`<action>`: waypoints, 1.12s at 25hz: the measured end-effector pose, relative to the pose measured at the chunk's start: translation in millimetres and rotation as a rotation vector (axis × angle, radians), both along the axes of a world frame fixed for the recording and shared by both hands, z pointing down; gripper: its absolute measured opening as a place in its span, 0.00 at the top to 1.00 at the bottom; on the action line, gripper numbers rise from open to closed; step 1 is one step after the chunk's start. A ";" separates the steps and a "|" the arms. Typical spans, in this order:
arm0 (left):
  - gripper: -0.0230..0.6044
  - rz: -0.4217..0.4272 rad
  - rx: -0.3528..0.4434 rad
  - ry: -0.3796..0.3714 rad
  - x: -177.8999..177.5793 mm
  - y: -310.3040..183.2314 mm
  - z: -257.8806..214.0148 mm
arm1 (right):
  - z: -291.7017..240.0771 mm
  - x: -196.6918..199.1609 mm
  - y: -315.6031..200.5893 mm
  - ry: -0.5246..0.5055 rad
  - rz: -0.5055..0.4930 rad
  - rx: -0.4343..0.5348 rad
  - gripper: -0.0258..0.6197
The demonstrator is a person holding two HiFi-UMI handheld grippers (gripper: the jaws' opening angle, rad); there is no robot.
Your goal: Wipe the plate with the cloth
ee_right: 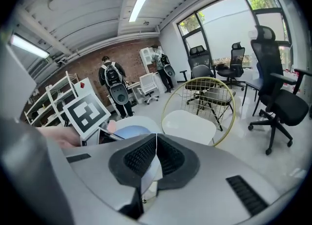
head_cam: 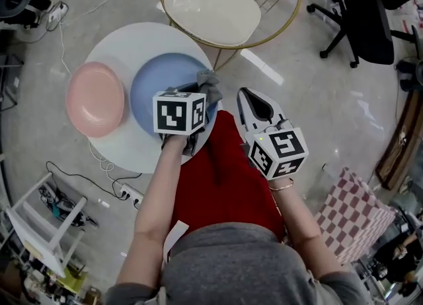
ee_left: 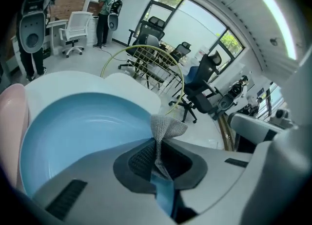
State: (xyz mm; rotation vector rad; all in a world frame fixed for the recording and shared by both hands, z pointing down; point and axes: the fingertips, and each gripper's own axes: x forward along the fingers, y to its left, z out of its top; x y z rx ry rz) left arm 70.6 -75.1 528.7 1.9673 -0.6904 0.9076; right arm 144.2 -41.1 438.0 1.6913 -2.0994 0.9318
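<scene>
My left claw (ee_left: 157,157) pinches the grey cloth (ee_left: 167,127), which pokes out just past its tips at the rim of the blue plate (ee_left: 83,136) ahead-left, while my right claw (ee_right: 156,156) hangs closed and empty beside it, so I judge most of the wiping is left to do.

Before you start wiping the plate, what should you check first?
1. Cloth pinched in left gripper: ok.
2. Cloth over blue plate: ok, at its right rim.
3. Blue plate flat on white table: ok.
4. Right gripper out of the way: ok, shut, empty, off the table.
5. Pink plate clear of blue plate: cannot tell, they sit very close.
</scene>
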 end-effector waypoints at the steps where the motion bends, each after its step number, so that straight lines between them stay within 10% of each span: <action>1: 0.91 0.015 0.004 -0.018 3.0 0.9 3.8 | 0.2 2.2 -0.7 -0.005 0.001 0.000 0.91; 28: 0.91 -0.217 0.041 -0.252 -129.9 -3.0 26.7 | 22.1 -96.0 -38.4 -0.041 -0.325 -0.065 0.91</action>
